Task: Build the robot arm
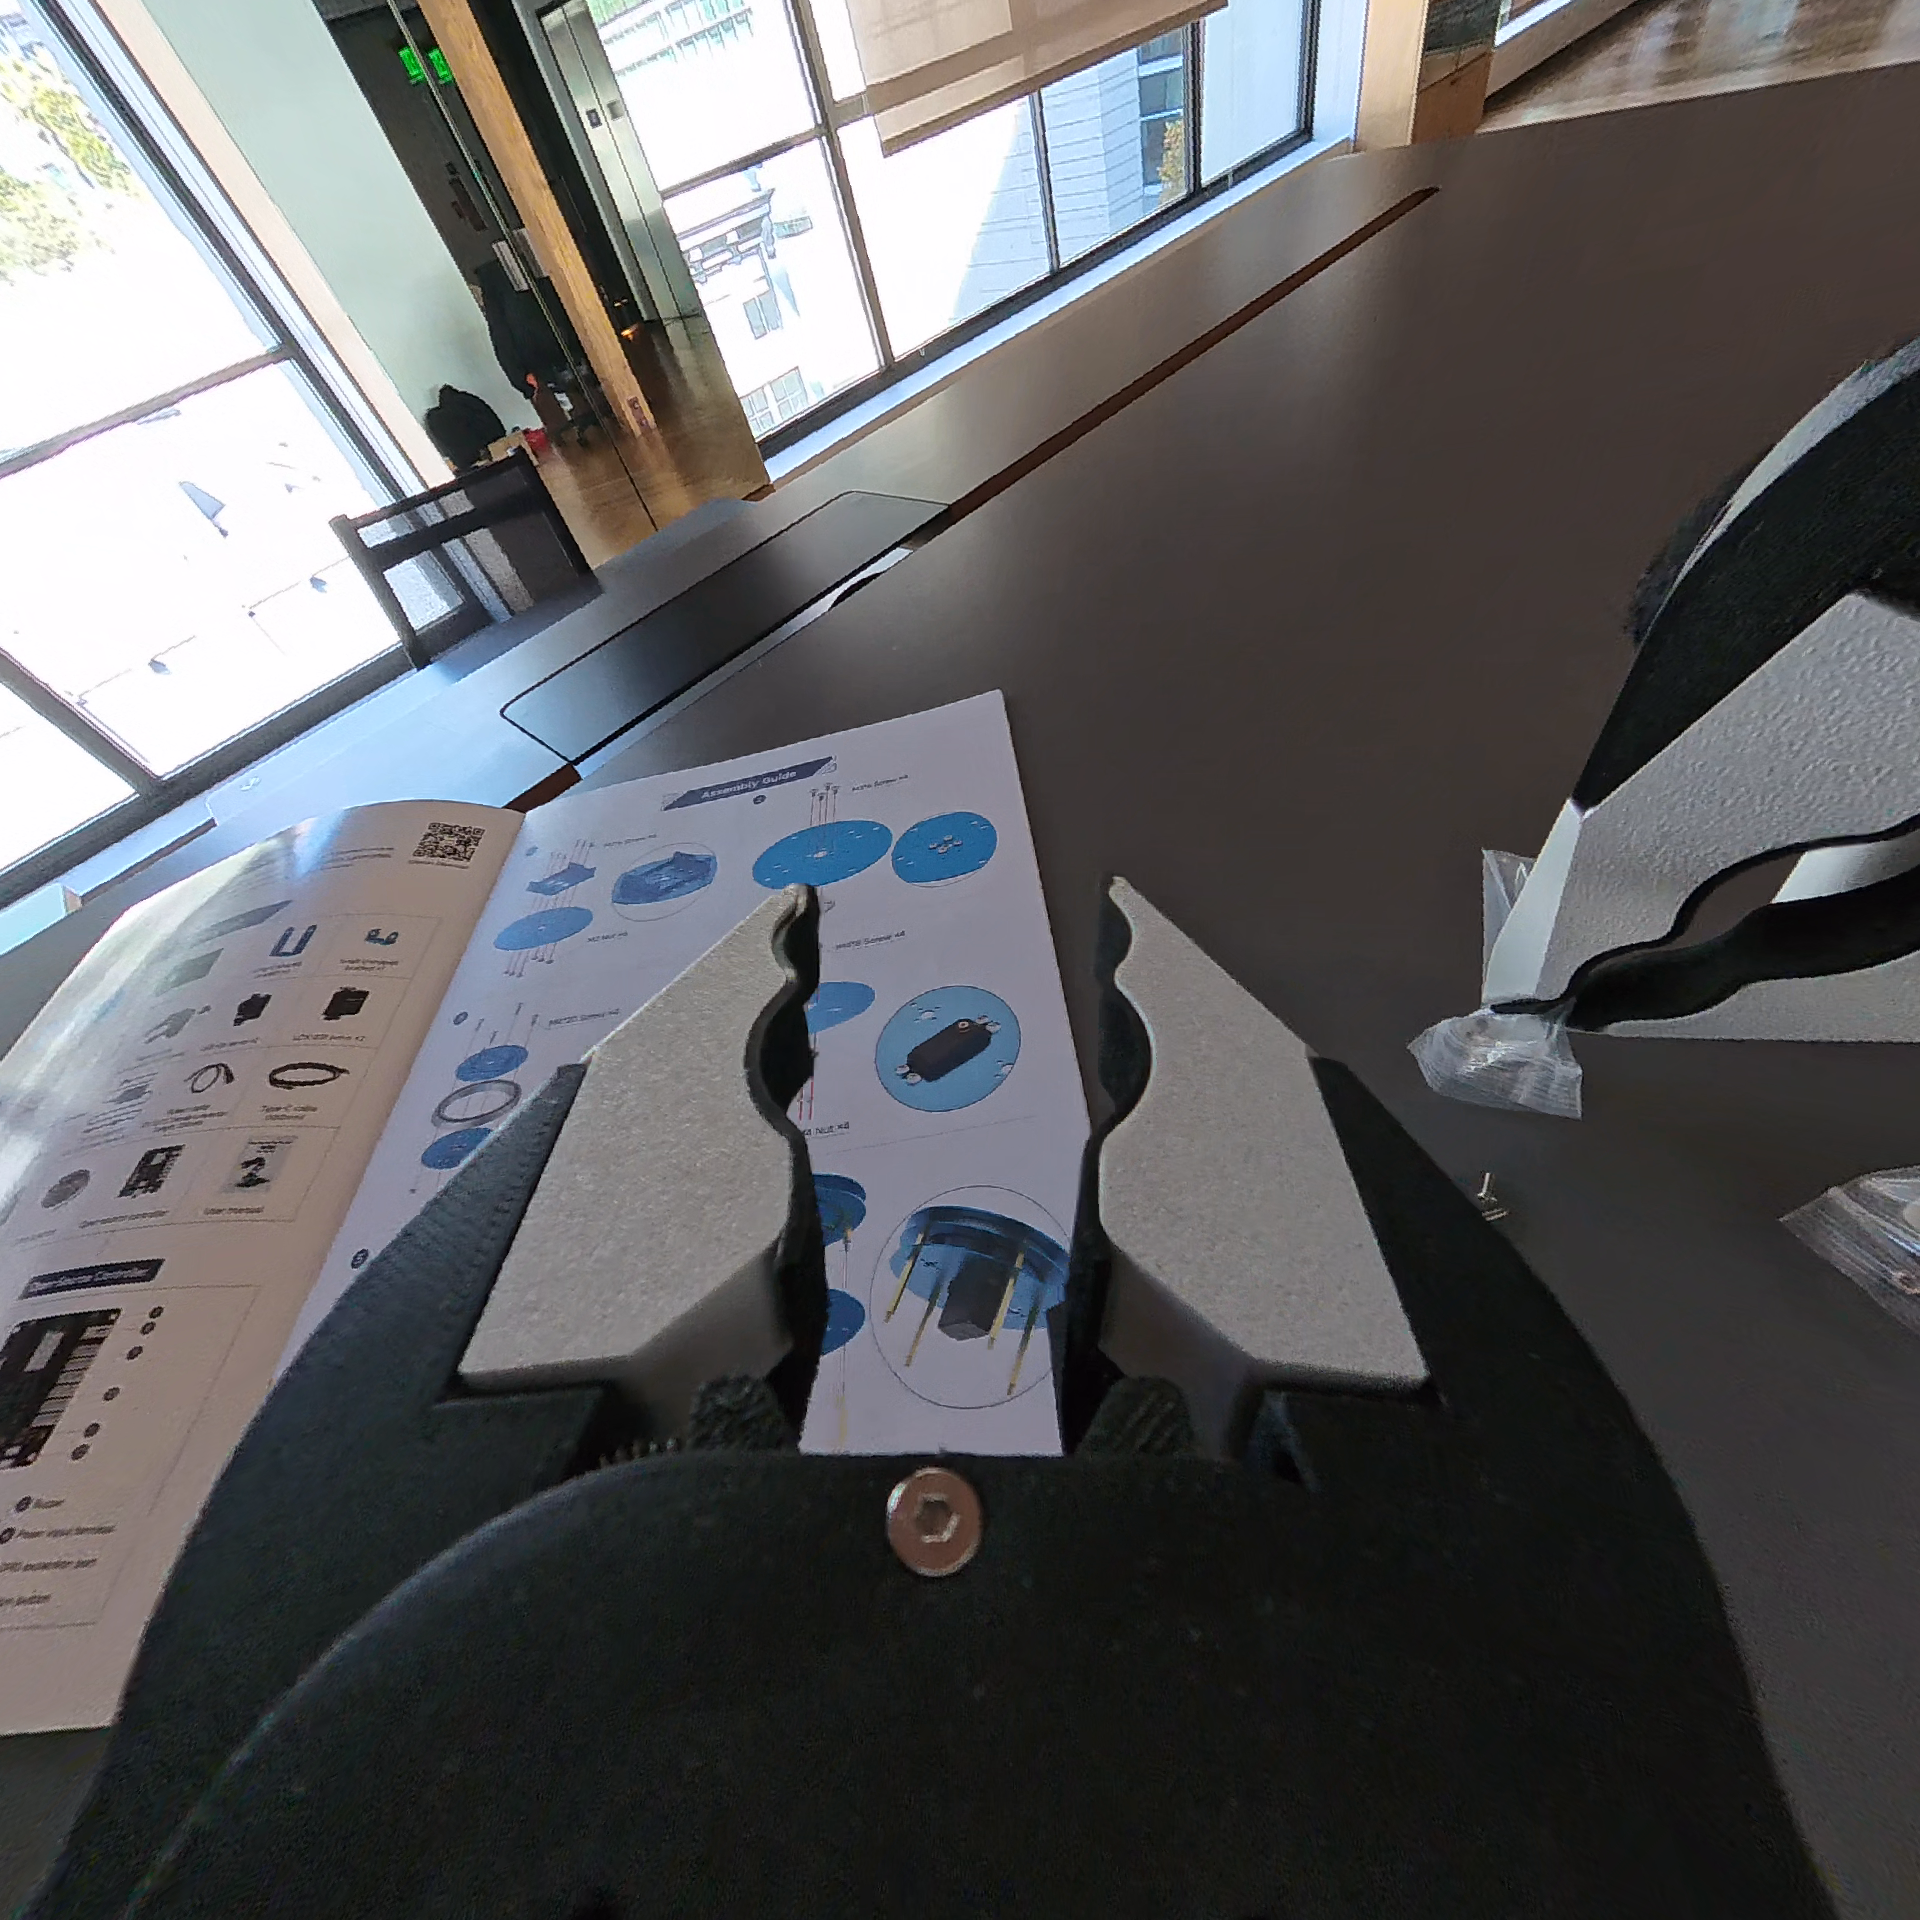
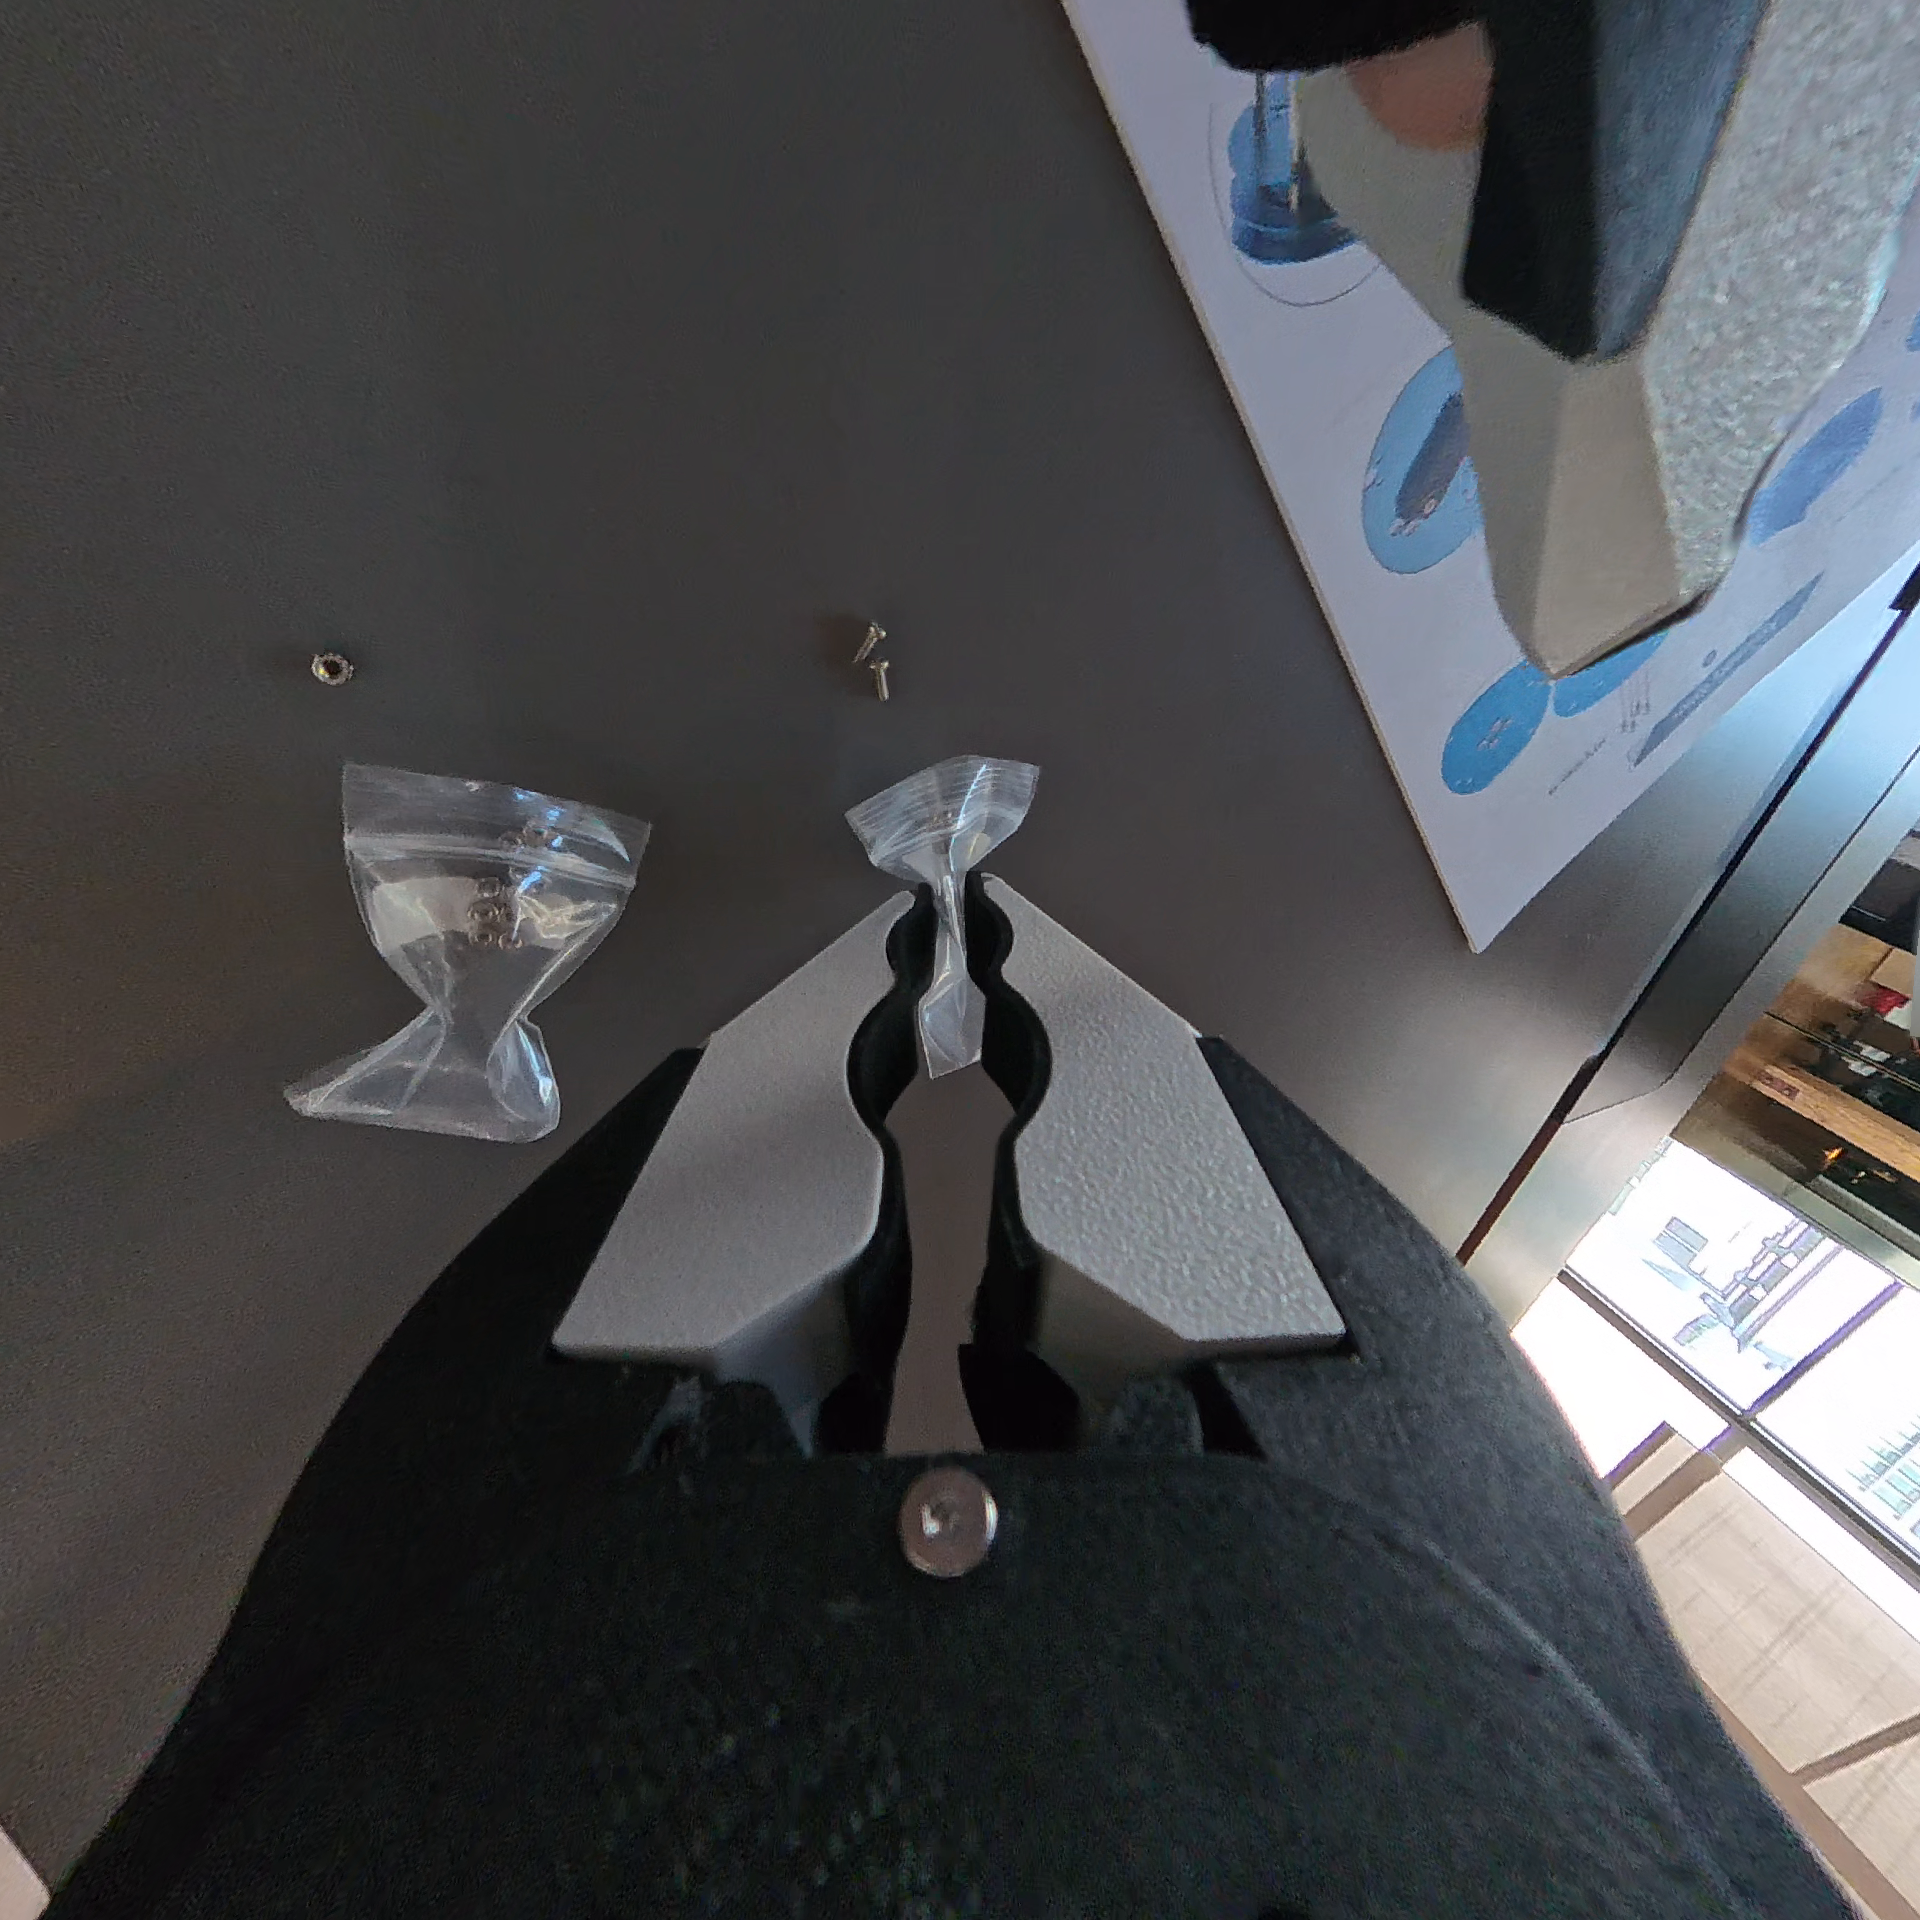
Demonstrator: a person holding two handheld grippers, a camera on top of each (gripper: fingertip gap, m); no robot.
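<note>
Nearest us, our right gripper (image 2: 948, 894) pinches a small clear plastic zip bag (image 2: 940, 831) at centre frame, its crumpled top poking past the tips. Left of it lies a larger clear bag of metal nuts (image 2: 468, 935); two small screws (image 2: 873, 657) and a lone nut (image 2: 332, 668) sit above on bare dark grey tabletop (image 2: 623, 312). Our left gripper (image 1: 951, 894) hangs spread over the open white assembly booklet (image 1: 935, 831), whose right edge borders bare table.
</note>
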